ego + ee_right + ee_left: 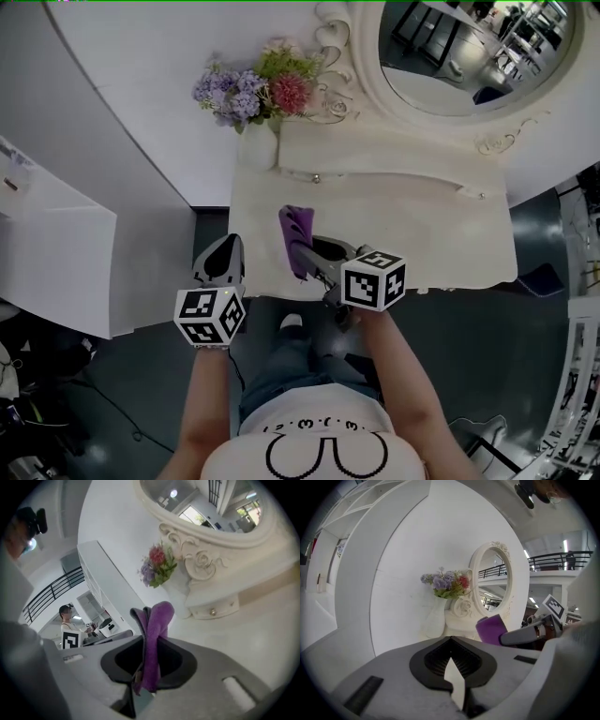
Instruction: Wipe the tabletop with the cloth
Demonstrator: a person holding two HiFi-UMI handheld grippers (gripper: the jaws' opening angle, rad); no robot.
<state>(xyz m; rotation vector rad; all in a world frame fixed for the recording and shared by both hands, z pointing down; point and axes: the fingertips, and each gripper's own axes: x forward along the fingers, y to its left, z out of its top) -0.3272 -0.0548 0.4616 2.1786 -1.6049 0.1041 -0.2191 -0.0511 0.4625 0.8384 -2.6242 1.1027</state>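
Note:
A purple cloth (pixel 294 234) stands folded and upright in my right gripper (pixel 306 251), which is shut on it over the front left part of the cream tabletop (pixel 403 230). In the right gripper view the cloth (pixel 154 620) rises out of the jaws of the right gripper (pixel 147 646), with the tabletop (pixel 253 630) beyond it. Whether the cloth touches the table I cannot tell. My left gripper (pixel 223 247) hangs shut and holds nothing, just off the table's front left corner. From the left gripper (pixel 452 641) the cloth (pixel 491 629) shows to the right.
A white vase of flowers (pixel 258 131) stands at the table's back left corner. A round mirror (pixel 459 47) in an ornate frame rises behind a low drawer shelf (pixel 375 173). A curved white wall (pixel 122 141) runs along the left. The person's legs are at the table's front edge.

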